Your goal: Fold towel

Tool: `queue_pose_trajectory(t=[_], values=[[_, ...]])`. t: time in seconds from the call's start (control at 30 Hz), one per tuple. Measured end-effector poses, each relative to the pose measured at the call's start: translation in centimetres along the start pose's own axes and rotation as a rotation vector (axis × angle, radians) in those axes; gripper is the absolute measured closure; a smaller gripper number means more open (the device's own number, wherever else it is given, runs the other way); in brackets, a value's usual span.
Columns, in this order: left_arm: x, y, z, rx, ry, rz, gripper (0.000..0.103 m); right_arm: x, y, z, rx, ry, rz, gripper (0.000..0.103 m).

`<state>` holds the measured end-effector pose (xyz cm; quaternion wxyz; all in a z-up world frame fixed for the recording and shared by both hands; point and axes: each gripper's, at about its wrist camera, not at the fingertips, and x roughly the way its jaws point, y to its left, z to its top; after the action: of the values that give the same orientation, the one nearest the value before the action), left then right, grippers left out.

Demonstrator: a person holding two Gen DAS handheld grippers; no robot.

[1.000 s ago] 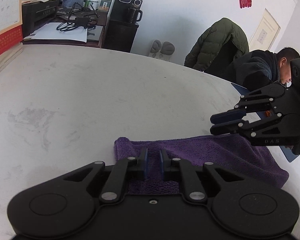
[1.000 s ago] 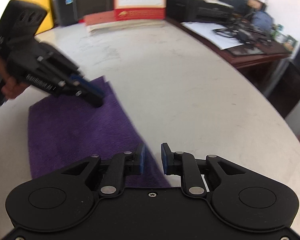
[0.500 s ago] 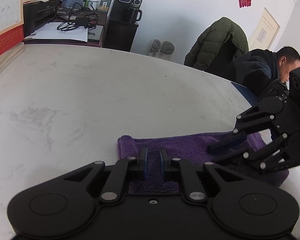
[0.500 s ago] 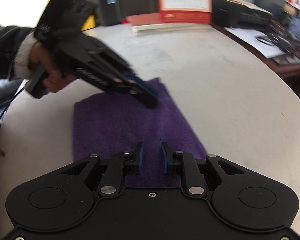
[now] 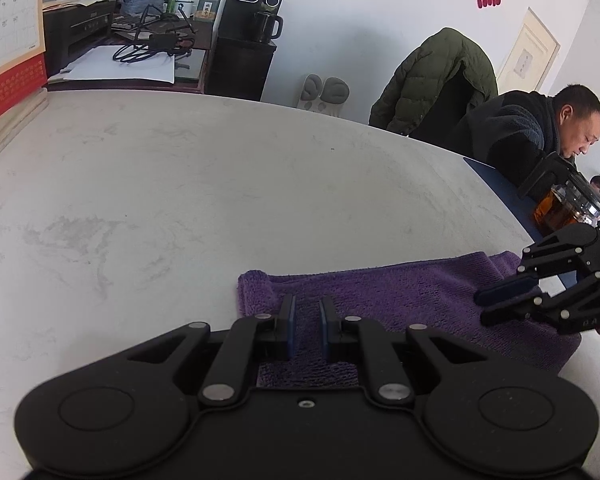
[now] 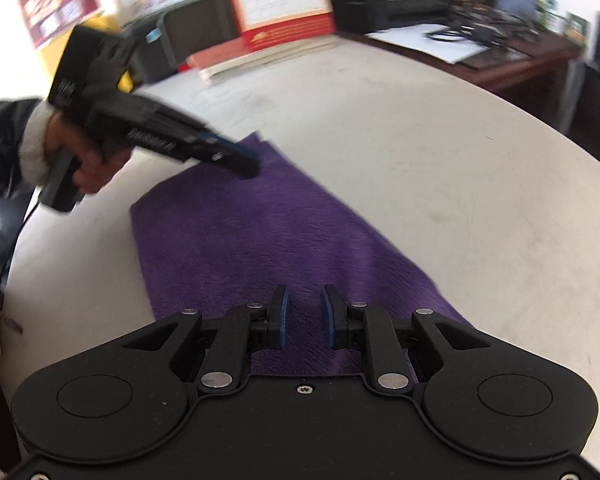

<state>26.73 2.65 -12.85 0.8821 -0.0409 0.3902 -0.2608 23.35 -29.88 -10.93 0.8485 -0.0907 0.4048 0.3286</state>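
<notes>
Purple terry towel (image 6: 260,240) stretches lengthwise between your left gripper (image 5: 305,320) and right gripper (image 6: 303,312), both narrowly parted, empty, over opposite ends.

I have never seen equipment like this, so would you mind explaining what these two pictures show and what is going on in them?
No robot here: a person holds a pistol-grip tool in each hand, each ending in two-fingered tongs, with a wide-angle camera looking forward along its fingers. One picture comes from each tool, and the black shape at the bottom is that tool's own body.

In the left camera's view, the left tongs sit over one end of a purple towel lying on a pale table, and the right tongs appear at the other end. The right camera looks back along the towel from the right tongs to the left tool, gripped by the person's hand.

Both tongs look slightly open, with towel visible in the gaps; neither appears to pinch it yet. A seated bystander is in the background.
</notes>
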Motion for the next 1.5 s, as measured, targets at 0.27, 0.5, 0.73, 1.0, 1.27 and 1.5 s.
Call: queue_pose_trajectory(t=[0.27, 0.5, 0.73, 1.0, 1.27, 1.5], values=[[0.1, -0.2, 0.1, 0.007, 0.009, 0.009, 0.092, -2.1, -3.5, -3.1, 0.145, -0.008, -0.138, 0.087], [-0.7, -1.5, 0.5, 0.051, 0.047, 0.041, 0.091, -2.8, -0.9, -3.3, 0.114, -0.051, -0.117, 0.087], [-1.0, -2.8, -0.7, 0.081, 0.096, 0.052, 0.087, -1.7, 2.5, -4.5, 0.039, -0.018, -0.079, 0.086], [-3.8, -2.4, -1.1, 0.021, 0.036, 0.133, 0.087, -6.7, -2.2, -8.5, 0.201, 0.013, -0.358, 0.084], [-2.9, -9.6, -1.8, 0.162, 0.064, -0.040, 0.087, -5.0, 4.4, -4.7, 0.125, -0.106, -0.195, 0.084], [-1.8, -9.6, -5.5, 0.084, 0.079, -0.064, 0.087, -1.0, 10.0, -4.8, 0.037, -0.046, -0.111, 0.084]])
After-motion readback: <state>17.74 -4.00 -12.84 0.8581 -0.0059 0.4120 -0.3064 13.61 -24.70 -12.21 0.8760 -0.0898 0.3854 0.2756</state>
